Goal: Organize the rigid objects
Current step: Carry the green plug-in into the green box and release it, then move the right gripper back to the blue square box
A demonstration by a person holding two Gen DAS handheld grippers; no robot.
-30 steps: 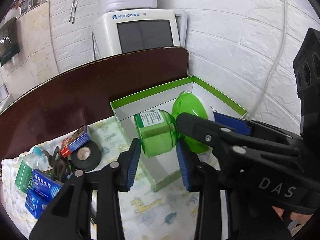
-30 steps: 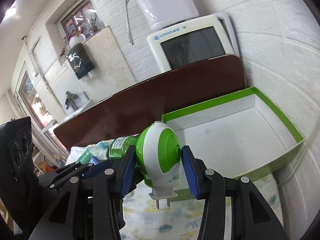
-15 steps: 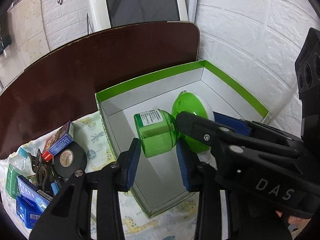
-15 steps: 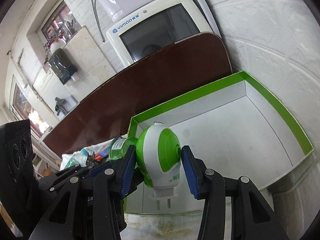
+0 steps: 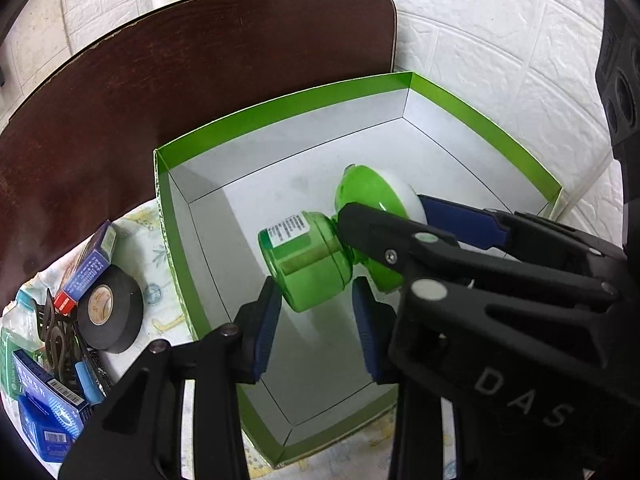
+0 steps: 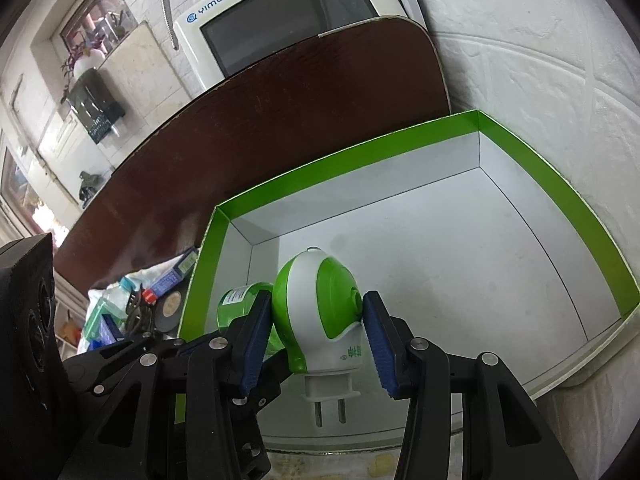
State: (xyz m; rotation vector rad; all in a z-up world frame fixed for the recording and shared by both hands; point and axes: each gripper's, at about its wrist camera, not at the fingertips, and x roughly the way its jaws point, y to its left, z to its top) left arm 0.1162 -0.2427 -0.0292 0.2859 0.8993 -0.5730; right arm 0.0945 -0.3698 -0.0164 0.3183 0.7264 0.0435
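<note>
A clear green bottle [image 5: 308, 268] with a white label is joined to a green-and-white plug-in device [image 5: 368, 192]. My left gripper [image 5: 316, 312] is shut on the bottle's base. My right gripper [image 6: 316, 332] is shut on the plug-in device [image 6: 316, 312], whose two prongs hang down between the fingers. The green bottle [image 6: 236, 304] peeks out behind the right gripper's left finger. Both are held in the air over the white floor of an open box with a green rim [image 5: 280, 112], the same box [image 6: 360, 152] filling the right wrist view.
Left of the box, on a patterned cloth [image 5: 144, 248], lie a black tape roll [image 5: 110, 308], blue cartons [image 5: 86, 264] and other small items. A dark wooden board [image 5: 160, 80] stands behind the box. A white appliance with a screen [image 6: 280, 28] and a white brick wall [image 5: 500, 60] close the back and right.
Both grippers moved forward and down with the bottle and device. These now hang over the inside of the box, which looks larger and closer. The grips are unchanged.
</note>
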